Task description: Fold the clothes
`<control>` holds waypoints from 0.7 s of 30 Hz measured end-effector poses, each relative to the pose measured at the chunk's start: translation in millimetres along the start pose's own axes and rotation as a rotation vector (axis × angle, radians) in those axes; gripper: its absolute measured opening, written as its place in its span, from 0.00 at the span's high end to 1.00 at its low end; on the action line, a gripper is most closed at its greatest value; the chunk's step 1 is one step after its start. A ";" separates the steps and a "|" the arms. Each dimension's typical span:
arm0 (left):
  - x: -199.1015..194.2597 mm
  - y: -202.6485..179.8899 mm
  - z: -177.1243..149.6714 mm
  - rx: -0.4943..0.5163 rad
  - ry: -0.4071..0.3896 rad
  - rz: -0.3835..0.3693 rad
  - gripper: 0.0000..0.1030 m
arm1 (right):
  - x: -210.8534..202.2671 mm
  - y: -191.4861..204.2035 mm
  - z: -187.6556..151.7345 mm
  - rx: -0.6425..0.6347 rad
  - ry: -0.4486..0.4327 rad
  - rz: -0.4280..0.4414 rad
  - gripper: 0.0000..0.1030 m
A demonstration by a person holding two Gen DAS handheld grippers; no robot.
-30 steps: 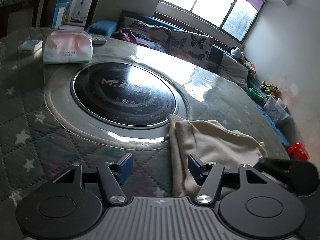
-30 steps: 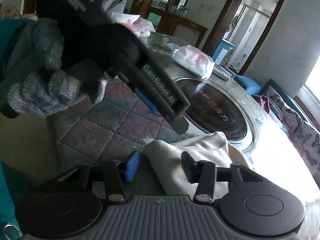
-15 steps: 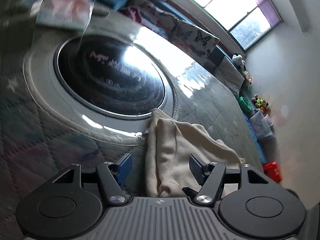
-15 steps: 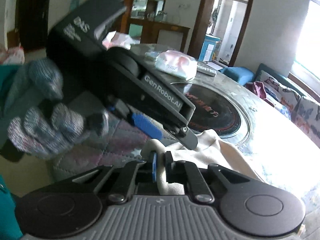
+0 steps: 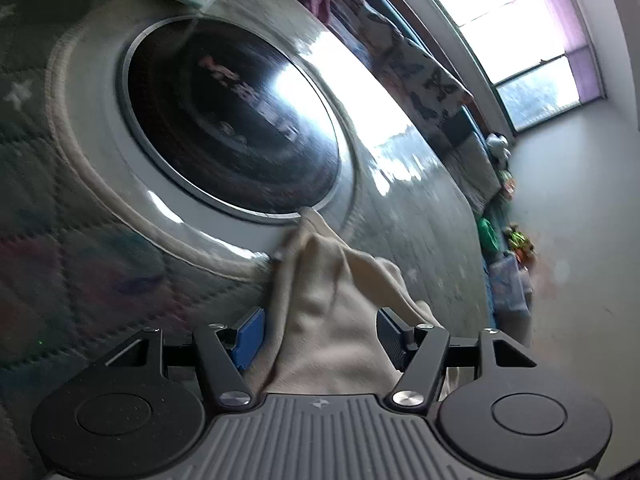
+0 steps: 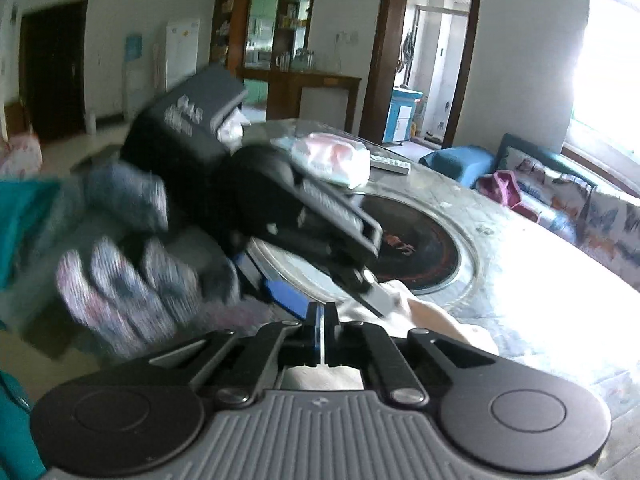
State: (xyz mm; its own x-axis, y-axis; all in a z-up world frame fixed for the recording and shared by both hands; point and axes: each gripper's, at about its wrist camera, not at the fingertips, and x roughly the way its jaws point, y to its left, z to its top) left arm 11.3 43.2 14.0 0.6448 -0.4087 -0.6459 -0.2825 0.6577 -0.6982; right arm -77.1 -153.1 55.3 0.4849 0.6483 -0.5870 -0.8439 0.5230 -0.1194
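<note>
1. Lying on a quilted table cover [image 5: 60, 208], the beige cloth [image 5: 332, 304] is bunched and rumpled, one corner reaching the rim of a round black hob [image 5: 240, 132] set in the table.
2. The left gripper [image 5: 320, 336] has its jaws spread wide, with the cloth rising between them; the blue pad [image 5: 249, 336] sits just left of the fabric, and whether either pad touches it cannot be told.
3. The right gripper [image 6: 322, 334] has its jaws pressed together, a thin pale sliver showing between them; the cloth [image 6: 436, 320] runs right up to and beneath the tips, so the jaws appear clenched on its edge.
4. In the right wrist view the left gripper [image 6: 304, 300] leans in from the left, held by a hand in a knitted glove [image 6: 132, 276], blurred by motion, with a teal sleeve [image 6: 24, 220] behind.
5. A pink-and-white tissue pack [image 6: 332, 158] rests on the far side of the hob, with a remote [image 6: 390, 165] just beside it.
6. A sofa with butterfly cushions [image 6: 560, 192] stands beyond the table, under a bright window [image 5: 520, 20].
</note>
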 end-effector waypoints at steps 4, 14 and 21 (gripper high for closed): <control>-7.2 5.4 2.2 0.010 -0.016 0.019 0.37 | 6.3 8.3 -3.2 -0.043 0.027 0.012 0.91; -14.0 10.3 0.6 0.034 -0.020 0.009 0.36 | 29.1 38.5 -11.6 -0.170 0.098 0.005 0.65; -14.3 13.9 1.5 0.017 -0.011 -0.016 0.32 | 28.8 34.5 -8.9 -0.143 0.080 -0.025 0.86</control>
State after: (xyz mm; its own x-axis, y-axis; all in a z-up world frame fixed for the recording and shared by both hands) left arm -0.8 59.1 14.0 0.6568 -0.4123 -0.6313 -0.2599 0.6621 -0.7029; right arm -94.2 -121.3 27.1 0.4909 0.5872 -0.6436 -0.8587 0.4508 -0.2437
